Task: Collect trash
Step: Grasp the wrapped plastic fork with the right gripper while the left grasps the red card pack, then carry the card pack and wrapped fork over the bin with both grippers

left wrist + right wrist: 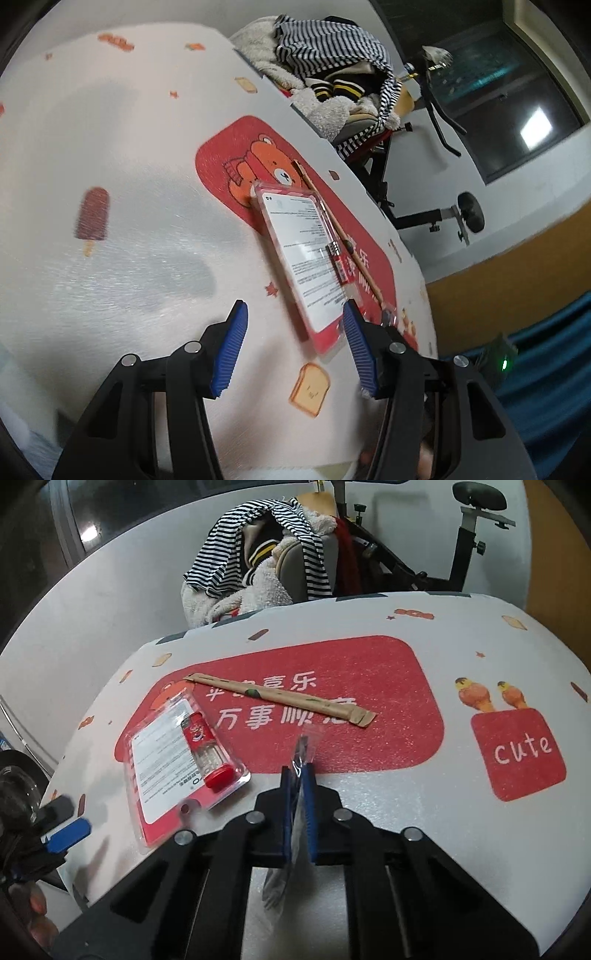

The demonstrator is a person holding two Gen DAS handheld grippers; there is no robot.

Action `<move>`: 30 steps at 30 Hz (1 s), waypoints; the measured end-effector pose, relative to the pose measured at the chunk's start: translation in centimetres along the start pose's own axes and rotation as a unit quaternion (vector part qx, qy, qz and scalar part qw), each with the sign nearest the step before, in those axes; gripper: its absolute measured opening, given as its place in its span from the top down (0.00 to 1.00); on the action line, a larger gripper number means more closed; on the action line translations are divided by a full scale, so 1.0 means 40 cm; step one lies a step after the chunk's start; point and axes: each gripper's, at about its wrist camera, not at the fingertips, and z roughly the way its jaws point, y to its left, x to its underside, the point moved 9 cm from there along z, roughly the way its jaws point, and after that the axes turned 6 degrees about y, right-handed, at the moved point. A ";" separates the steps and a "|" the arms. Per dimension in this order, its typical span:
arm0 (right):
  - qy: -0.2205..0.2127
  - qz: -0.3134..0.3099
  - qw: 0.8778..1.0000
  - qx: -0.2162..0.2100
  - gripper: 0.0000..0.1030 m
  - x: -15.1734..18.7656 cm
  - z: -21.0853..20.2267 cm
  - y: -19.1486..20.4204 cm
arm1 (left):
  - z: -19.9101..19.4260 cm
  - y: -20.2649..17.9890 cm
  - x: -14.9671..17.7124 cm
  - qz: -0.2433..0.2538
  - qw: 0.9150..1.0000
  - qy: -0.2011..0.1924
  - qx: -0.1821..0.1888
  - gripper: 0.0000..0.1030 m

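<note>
The left gripper (293, 314) hovers with jaws spread wide, just above the tablecloth (129, 166). The right gripper (297, 771) is clamped tight, low over it.

Glossy clear plastic blister pack (177, 760), matt brown paper sleeve (284, 699), grainy tablecloth (369, 812)

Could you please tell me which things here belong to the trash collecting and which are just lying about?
Trash job:
blister pack
paper chopstick sleeve
clear wrapper in right gripper
left gripper, open

Lying about:
striped clothes
exercise bike
tablecloth
</note>
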 end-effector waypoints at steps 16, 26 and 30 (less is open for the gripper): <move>0.002 0.021 0.999 -0.024 0.90 -0.022 0.020 -0.015 | 0.119 -0.008 -0.027 -0.006 0.999 0.000 -0.049 0.81; 0.009 0.051 0.998 -0.026 0.90 -0.026 0.012 -0.042 | 0.034 -0.098 -0.099 0.129 0.984 -0.027 -0.118 0.96; 0.007 0.053 0.998 -0.037 0.90 -0.017 -0.029 -0.050 | -0.018 -0.218 -0.126 0.282 0.939 -0.055 -0.189 0.96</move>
